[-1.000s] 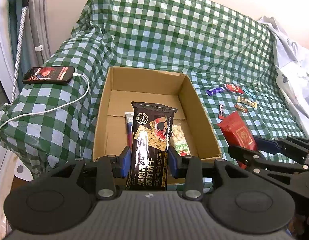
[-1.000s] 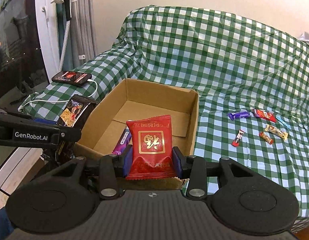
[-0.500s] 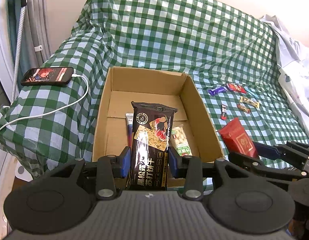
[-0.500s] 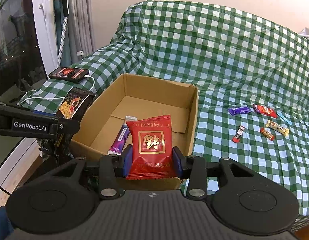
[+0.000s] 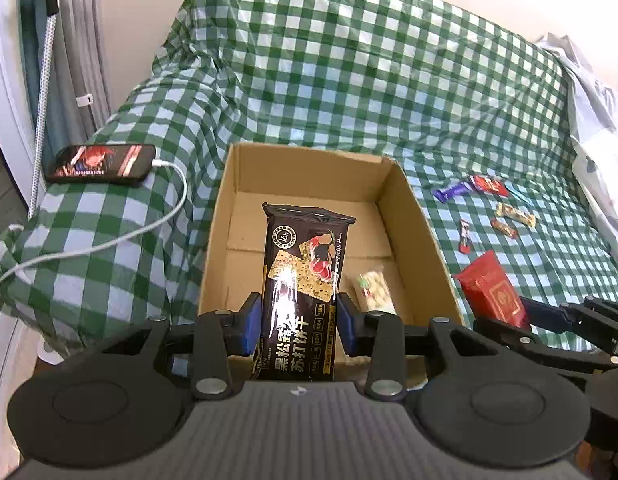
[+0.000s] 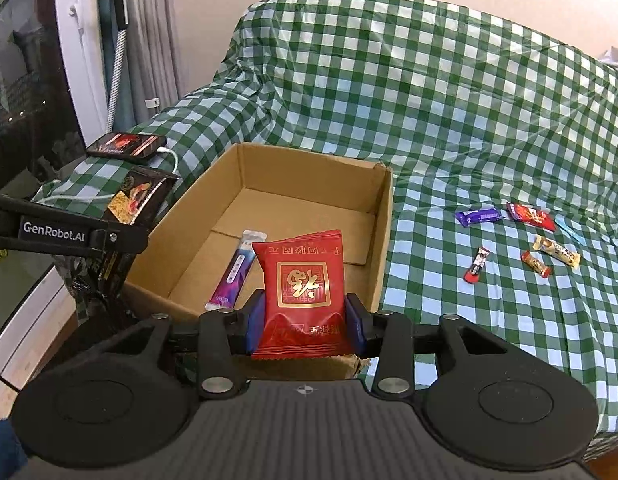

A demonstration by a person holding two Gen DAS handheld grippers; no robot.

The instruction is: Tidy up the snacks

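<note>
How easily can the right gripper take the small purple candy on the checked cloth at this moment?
Probably not: the right gripper has its jaws closed on the red packet. The purple candy itself lies uncovered beyond the box.

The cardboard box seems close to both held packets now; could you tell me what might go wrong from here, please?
1. The left tongs hold the long black cracker packet only near its lower end; if released there it may tip onto the cardboard box rim and fall outside.
2. The right tongs hold the red packet by the near wall; dropped early, it could land on that edge.
3. Both tongs are side by side, so they might bump.
</note>
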